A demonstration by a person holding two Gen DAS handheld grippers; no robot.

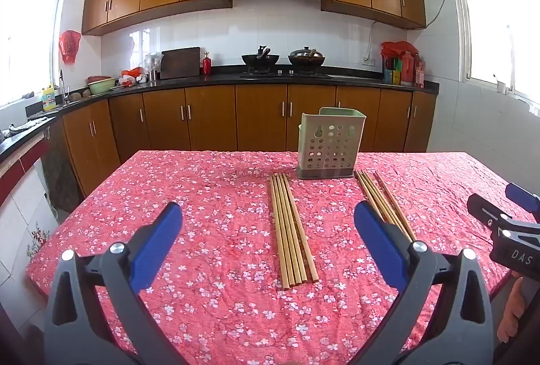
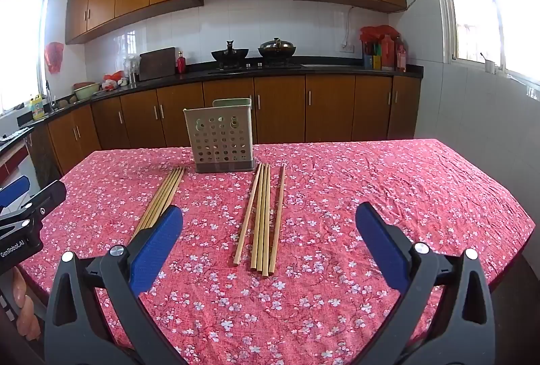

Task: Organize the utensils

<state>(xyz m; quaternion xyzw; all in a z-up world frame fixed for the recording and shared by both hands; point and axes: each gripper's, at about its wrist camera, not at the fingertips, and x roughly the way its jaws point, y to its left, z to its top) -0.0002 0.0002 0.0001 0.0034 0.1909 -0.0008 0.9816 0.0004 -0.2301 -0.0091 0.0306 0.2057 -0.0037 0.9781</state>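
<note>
Task not yet begun: two groups of chopsticks (image 1: 292, 230) (image 2: 261, 216) lie before the holder (image 1: 329, 145). Left gripper (image 1: 268, 247) and right gripper (image 2: 270, 247): jaws wide apart, holding nothing.

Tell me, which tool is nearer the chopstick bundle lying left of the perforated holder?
Left. The left tool hangs open right over that tight bundle of wooden chopsticks; the right tool hangs open over the other, looser group, with the bundle off to its left.
</note>
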